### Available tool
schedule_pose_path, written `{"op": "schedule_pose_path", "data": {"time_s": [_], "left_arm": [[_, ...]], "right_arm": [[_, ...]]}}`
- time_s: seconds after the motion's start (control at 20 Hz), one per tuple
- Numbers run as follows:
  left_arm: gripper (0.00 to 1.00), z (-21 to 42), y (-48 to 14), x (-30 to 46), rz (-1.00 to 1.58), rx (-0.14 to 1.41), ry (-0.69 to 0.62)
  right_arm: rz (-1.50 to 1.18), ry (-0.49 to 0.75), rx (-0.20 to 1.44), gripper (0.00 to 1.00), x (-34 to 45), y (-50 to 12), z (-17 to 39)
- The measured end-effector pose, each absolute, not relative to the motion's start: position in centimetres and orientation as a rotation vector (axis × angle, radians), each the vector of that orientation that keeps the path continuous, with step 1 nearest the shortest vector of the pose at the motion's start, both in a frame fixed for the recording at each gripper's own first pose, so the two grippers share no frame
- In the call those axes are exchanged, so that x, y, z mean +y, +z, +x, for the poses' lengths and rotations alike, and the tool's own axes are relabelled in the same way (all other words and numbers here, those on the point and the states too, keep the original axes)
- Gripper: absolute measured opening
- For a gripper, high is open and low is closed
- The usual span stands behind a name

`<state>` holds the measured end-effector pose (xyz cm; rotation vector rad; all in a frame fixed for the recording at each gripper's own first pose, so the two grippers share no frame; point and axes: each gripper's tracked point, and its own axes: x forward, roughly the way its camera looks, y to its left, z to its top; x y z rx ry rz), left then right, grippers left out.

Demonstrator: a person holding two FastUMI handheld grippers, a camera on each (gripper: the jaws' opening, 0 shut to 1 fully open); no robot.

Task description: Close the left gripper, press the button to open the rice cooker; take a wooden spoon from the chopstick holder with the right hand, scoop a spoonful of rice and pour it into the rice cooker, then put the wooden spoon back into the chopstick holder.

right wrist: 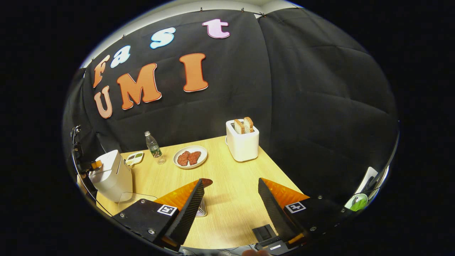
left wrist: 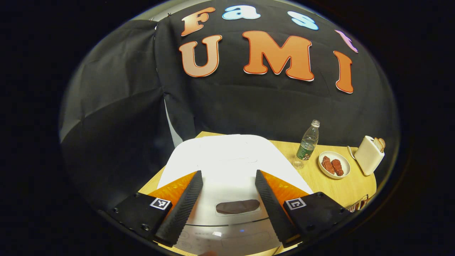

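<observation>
Table [right wrist: 231,199] of pale wood stands in a booth with black cloth walls. The left gripper [left wrist: 228,193] hovers, fingers apart, above the closed white rice cooker [left wrist: 227,160]. The right gripper [right wrist: 231,199], fingers apart too, hangs over bare wood. Farther back stand a bottle [right wrist: 153,145], a plate [right wrist: 190,157] and a toaster [right wrist: 242,140].

The bench [right wrist: 231,192] is being lit warmly from overhead. The rice cooker [left wrist: 227,156] lid is being overexposed to flat white in the left gripper view. Soft shadows are being cast beneath the toaster [right wrist: 242,142]. Straight edges are being bowed by fisheye distortion; rims are being softened.
</observation>
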<state>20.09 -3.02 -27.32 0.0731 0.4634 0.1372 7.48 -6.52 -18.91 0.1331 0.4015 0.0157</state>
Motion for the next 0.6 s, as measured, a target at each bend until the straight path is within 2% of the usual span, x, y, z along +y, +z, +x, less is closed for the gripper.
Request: {"op": "schedule_pose_path", "data": {"time_s": [0.6], "left_arm": [[1.00,20.0,-28.1,-3.1,0.110,0.478,0.136]], "right_arm": [[0.129,0.035,0.438,0.95,-5.4,-20.5,8.9]]}}
